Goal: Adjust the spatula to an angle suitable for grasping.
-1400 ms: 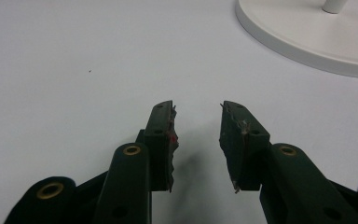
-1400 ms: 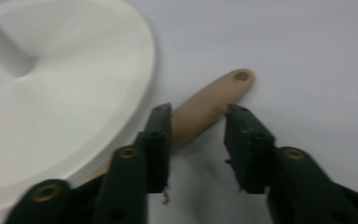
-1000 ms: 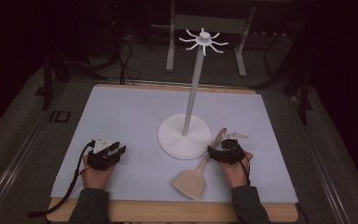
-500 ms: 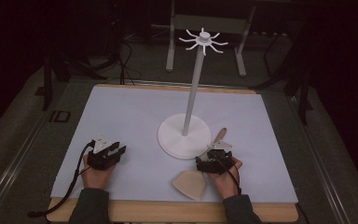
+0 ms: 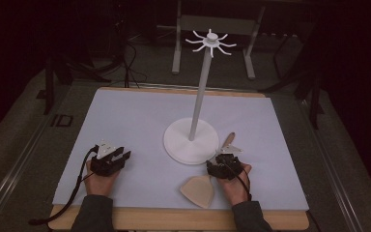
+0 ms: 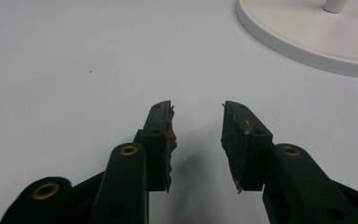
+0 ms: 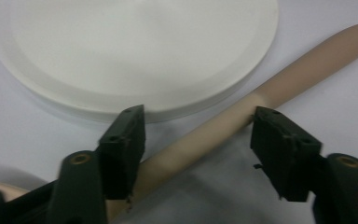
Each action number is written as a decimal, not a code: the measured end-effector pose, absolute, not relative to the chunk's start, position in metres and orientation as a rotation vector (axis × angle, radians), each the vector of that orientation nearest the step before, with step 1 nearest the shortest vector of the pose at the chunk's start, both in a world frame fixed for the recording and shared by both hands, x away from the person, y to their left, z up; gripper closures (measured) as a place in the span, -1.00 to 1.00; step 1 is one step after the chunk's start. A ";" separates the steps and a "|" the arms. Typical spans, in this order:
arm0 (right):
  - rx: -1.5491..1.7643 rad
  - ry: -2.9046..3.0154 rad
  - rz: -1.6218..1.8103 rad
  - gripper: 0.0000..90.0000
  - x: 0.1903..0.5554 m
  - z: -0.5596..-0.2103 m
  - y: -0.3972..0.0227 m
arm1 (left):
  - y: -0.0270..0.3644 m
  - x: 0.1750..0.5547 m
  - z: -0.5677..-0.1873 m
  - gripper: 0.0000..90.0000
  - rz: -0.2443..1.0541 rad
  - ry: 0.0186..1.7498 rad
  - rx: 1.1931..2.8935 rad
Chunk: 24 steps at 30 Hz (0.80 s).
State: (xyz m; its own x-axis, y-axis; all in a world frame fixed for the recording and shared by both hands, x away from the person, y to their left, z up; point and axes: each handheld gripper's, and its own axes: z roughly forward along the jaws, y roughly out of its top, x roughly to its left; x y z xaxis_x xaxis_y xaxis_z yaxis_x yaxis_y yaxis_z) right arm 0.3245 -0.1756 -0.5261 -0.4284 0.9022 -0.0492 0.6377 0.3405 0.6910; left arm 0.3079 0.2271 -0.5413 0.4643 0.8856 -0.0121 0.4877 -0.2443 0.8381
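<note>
Tan spatula flat on the white mat, right gripper jaws wide astride its handle, left gripper parted over bare mat, white hook stand just beyond.

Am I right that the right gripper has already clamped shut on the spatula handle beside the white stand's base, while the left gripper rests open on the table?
Not quite. The right gripper is open: in the right gripper view its jaws straddle the spatula handle with gaps on both sides. The rest holds: the handle lies beside the stand's base, and the left gripper is open.
</note>
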 end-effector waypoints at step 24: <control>1.429 2.229 0.801 -0.20 0.328 -0.523 -0.175 | 0.226 0.308 -0.541 0.40 0.611 1.155 1.895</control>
State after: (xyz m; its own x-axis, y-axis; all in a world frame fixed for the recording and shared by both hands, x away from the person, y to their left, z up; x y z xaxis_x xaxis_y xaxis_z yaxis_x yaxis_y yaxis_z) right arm 0.3279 -0.1752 -0.5228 -0.4157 0.9095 -0.0065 0.6972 0.3233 0.6398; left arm 0.3083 0.2264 -0.5414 0.4627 0.8865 -0.0091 0.4914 -0.2479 0.8349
